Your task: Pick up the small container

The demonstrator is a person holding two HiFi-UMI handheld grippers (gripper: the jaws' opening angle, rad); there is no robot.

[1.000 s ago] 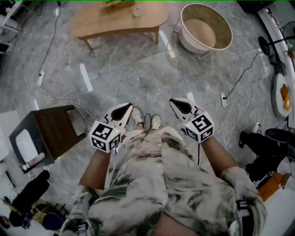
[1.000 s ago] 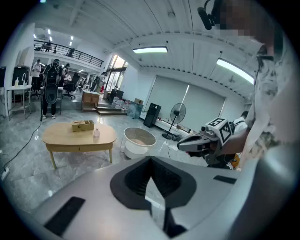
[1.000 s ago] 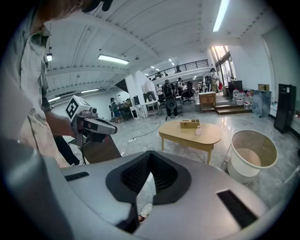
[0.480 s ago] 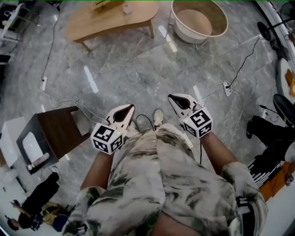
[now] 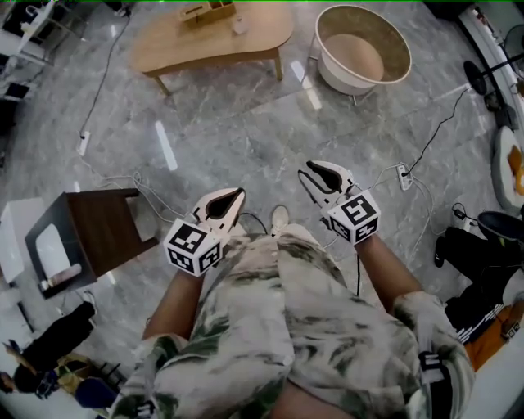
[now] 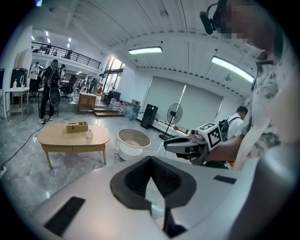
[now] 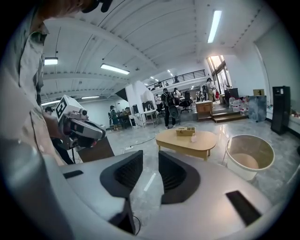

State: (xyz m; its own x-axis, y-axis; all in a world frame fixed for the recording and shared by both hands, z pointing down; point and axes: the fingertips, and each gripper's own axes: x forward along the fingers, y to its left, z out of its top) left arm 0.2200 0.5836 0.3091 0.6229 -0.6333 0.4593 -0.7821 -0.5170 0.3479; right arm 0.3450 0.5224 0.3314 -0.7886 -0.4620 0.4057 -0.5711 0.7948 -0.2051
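Left gripper (image 5: 236,196) pressed together and empty, right gripper (image 5: 309,172) opening on nothing, both well apart from the small container.

Head view: both grippers hang over a glossy grey marble floor (image 5: 246,131) crossed by cables. The small pale translucent container (image 5: 238,26) stands upright on the light oval wooden table (image 5: 246,49), near a wooden organiser box (image 5: 209,10); a round white tub (image 5: 401,49) stands beside the table. Left gripper view: the dark pads meet; the container (image 6: 89,134) looks like a tiny bottle on the tabletop. Right gripper view: a clear gap parts the pads, and the container (image 7: 193,137) stands in a strip-lit hall.
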